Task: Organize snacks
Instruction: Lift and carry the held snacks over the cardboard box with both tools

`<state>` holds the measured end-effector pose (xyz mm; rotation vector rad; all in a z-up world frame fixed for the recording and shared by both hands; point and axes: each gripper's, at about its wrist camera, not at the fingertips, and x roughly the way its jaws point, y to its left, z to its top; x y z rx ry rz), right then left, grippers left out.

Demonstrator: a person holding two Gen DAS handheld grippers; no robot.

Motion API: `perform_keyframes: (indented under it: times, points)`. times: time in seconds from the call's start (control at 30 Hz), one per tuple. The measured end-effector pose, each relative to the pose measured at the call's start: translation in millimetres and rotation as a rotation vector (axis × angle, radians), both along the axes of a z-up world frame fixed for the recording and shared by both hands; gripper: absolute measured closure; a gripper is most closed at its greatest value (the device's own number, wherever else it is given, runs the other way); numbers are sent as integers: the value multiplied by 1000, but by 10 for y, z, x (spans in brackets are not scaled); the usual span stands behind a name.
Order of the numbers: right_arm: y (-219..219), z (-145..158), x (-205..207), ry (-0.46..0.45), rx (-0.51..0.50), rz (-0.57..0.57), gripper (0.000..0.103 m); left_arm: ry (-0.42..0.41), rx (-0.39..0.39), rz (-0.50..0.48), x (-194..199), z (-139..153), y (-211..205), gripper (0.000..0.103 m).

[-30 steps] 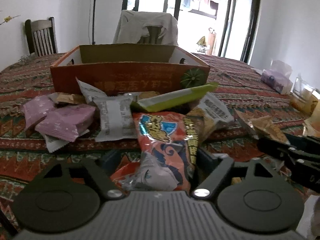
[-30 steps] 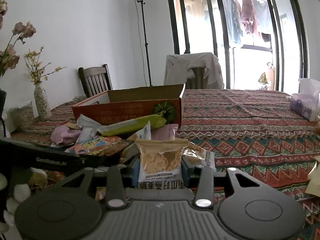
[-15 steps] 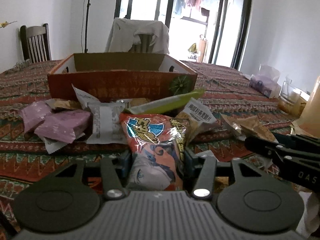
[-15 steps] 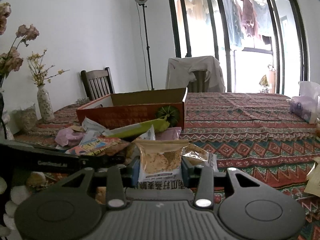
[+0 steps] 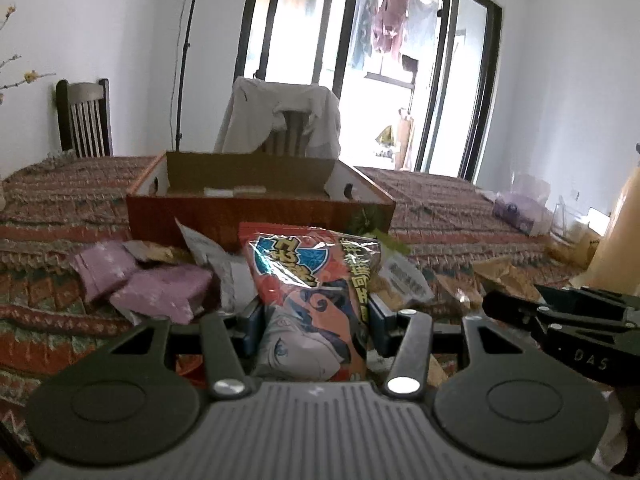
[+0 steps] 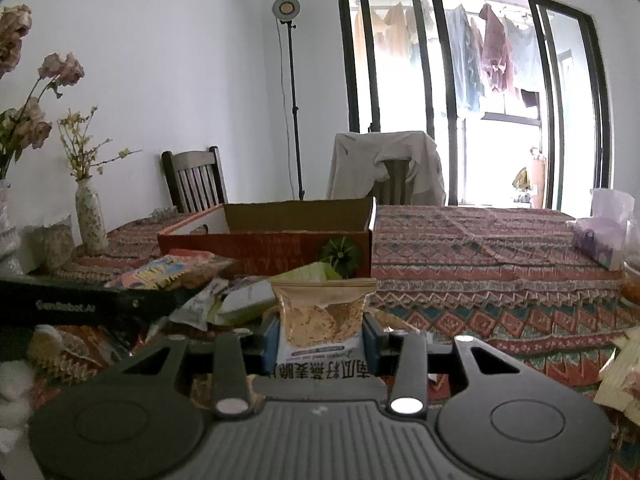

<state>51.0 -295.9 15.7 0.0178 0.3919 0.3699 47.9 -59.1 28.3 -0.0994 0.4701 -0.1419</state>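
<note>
Left wrist view: the left claw (image 5: pixel 316 316) pinches a shiny red foil snack bag printed with a blue-and-yellow logo and a cartoon figure (image 5: pixel 316 300), its blue pads pressed against both sides of the bag, which stands upright and lifted clear of the pile. Beyond it, on the desk covered by a red patterned woven cloth (image 5: pixel 440 208), lie two pale purple wrapped packets (image 5: pixel 160 288), a white crinkled wrapper (image 5: pixel 212 256) and other loose snack packs, all just in front of an open orange cardboard box with a green pumpkin picture on its front corner (image 5: pixel 256 204). The black arm of the other tool reaches in at the right edge. In the right wrist view the right claw (image 6: pixel 322 338) is closed on a clear plastic pouch of golden-brown crisp pieces with a white printed label (image 6: pixel 322 320), held upright between its blue pads above the desk. The same orange box (image 6: pixel 280 248) sits behind it, with a long light-green packet (image 6: pixel 308 272) lying near its front. A patterned ceramic vase with yellow dried twigs (image 6: pixel 90 216) stands at the left, and a purple tissue pack (image 6: pixel 596 236) sits at the far right of the cloth.
</note>
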Motion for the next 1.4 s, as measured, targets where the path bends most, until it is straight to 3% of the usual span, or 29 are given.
perform_keyframes:
  times: [0.37, 0.77, 1.13, 1.4]
  points:
    - [189, 253, 322, -70, -1, 0, 63, -85, -10, 45, 257, 302, 210, 51]
    - [449, 535, 1078, -124, 6, -10, 63, -115, -17, 90, 961, 568, 384, 51]
    - [670, 671, 2026, -89, 27, -22, 63, -104, -52, 137, 1693, 641, 479, 51]
    - [829, 476, 2584, -37, 37, -51, 63, -92, -50, 209, 2190, 565, 525, 51]
